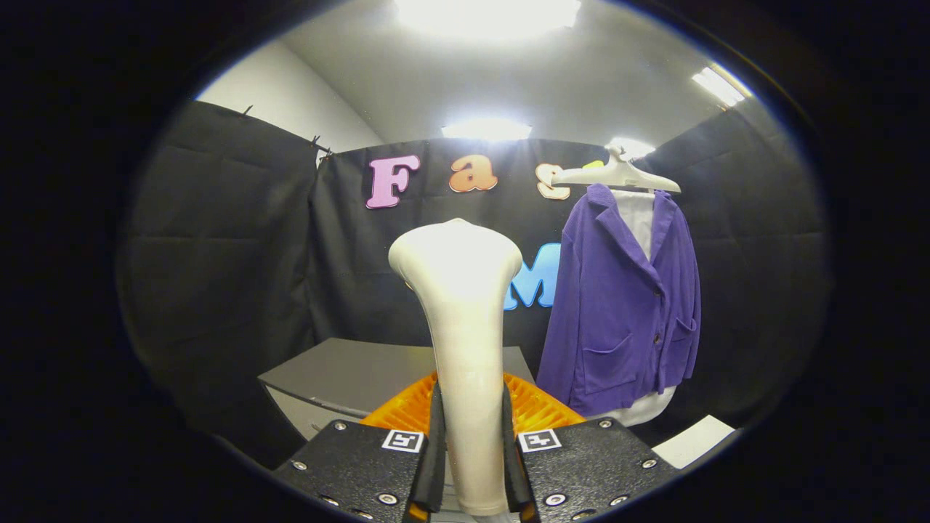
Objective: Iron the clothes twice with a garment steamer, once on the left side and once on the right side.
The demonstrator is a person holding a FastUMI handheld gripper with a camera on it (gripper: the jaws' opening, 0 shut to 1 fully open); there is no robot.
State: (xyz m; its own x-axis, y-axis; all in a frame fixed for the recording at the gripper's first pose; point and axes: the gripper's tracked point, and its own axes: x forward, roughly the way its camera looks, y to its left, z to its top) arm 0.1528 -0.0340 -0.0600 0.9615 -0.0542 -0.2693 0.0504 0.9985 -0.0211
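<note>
The black cloth wall (240, 240) of the booth closes the scene on three sides, with a pale ceiling and bright lamps above it. Against that cloth, to the right of the fingers and well beyond them, hangs a purple jacket (625, 305) over a white shirt (639, 218), both carried by a white hanger (617, 176) whose hook rises at the top; the jacket hangs open at the collar, with two patch pockets low on its front, and the shirt's white hem shows below the jacket's lower edge. Lower down and nearer, a grey table (349, 374) stands with its front left corner turned toward the camera and its far edge close to the cloth. A cream-white garment steamer (465, 319) stands upright between the fingers, its handle rising from them and widening into a broad head at the top, in front of the table. The gripper (471, 465) is clenched on the steamer's handle, one finger pressed against each side of it. Just behind the handle, an orange ribbed part (541, 410) spreads out over the table's near edge. A small white sheet (701, 439) lies low at the right, below the jacket.
</note>
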